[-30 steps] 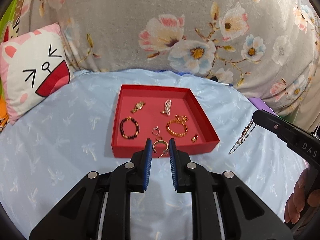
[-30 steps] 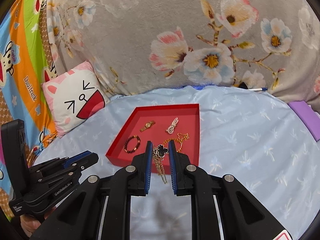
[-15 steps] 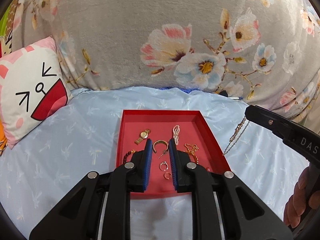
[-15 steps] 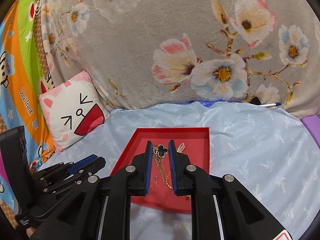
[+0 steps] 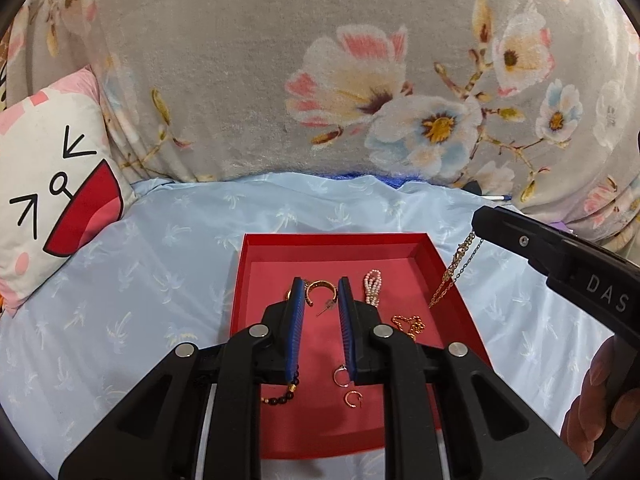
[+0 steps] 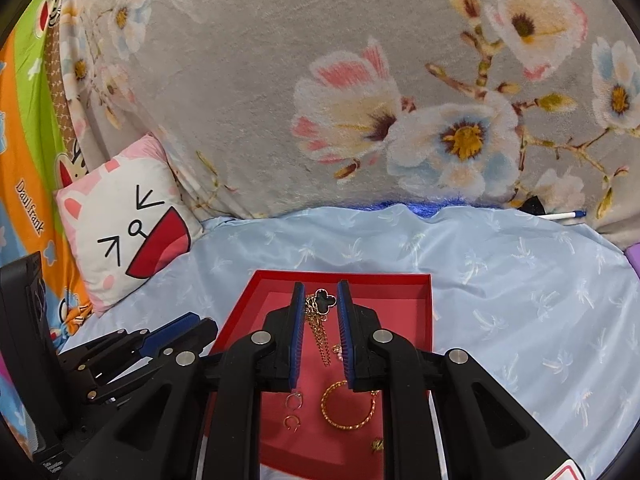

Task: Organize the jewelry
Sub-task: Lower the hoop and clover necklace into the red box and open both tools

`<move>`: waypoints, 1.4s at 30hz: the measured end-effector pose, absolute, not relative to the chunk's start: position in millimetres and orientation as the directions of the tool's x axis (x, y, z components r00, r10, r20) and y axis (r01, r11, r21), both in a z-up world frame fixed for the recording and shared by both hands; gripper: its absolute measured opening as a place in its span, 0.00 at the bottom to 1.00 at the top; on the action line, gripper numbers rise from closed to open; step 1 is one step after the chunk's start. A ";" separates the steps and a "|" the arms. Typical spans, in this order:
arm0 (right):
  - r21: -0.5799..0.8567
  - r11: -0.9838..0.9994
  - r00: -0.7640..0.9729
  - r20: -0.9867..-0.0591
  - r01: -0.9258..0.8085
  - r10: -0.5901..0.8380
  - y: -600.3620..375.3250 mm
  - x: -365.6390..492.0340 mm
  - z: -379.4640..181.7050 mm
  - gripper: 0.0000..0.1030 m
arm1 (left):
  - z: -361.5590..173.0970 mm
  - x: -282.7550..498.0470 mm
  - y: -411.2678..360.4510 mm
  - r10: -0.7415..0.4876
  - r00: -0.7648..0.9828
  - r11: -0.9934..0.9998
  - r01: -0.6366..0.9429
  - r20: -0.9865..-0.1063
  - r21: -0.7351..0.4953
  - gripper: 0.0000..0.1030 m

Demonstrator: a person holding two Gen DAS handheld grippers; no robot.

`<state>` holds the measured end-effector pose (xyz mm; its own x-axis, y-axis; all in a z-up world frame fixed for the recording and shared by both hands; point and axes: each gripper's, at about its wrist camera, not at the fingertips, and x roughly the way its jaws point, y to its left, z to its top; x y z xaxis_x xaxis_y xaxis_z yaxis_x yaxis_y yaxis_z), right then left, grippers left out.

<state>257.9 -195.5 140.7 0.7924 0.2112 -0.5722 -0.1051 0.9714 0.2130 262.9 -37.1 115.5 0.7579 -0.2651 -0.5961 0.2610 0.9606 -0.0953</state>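
The left gripper (image 5: 322,294) pinches a gold hoop earring (image 5: 320,289) between its blue pads, above the red tray (image 5: 244,276). The right gripper (image 6: 319,303) pinches a gold necklace (image 6: 320,328) by its black clover charm (image 6: 325,300); the chain dangles over the tray's 12 o'clock half. In the tray lie a pearl piece (image 5: 373,287) at 1 o'clock, a gold bangle (image 6: 347,406) at 4 o'clock, two small rings (image 5: 346,386) at 6 o'clock, and a dark bead bracelet (image 5: 280,398) at 7 o'clock. The tray sits on a blue sheet (image 5: 160,264).
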 end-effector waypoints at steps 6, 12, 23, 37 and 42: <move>0.214 0.974 0.766 -0.613 -0.078 0.196 -200.5 282.5 113.2 0.15 | 99.6 284.5 -43.1 -0.247 0.743 0.964 0.251 -0.622 -0.082 0.16; 0.213 0.976 0.737 -0.652 -0.049 0.180 -206.8 303.3 84.7 0.15 | 82.5 302.2 -47.8 -0.233 0.725 0.967 0.241 -0.648 -0.078 0.16; 0.210 0.977 0.703 -0.689 -0.040 0.177 -207.3 324.0 60.7 0.15 | 62.2 324.9 -51.2 -0.223 0.699 0.971 0.225 -0.680 -0.087 0.16; 0.220 0.975 0.733 -0.658 -0.030 0.171 -212.8 310.4 74.0 0.29 | 68.4 320.8 -45.6 -0.243 0.708 0.969 0.215 -0.664 -0.125 0.42; 0.224 0.974 0.746 -0.643 -0.034 0.174 -212.9 293.3 84.0 0.35 | 76.7 308.5 -40.1 -0.245 0.716 0.969 0.210 -0.654 -0.133 0.42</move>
<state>293.3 -212.9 84.0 0.7462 0.1742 -0.6425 -0.0341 0.9739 0.2244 308.5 -40.1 76.7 0.7161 -0.2448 -0.6537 0.2097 0.9687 -0.1330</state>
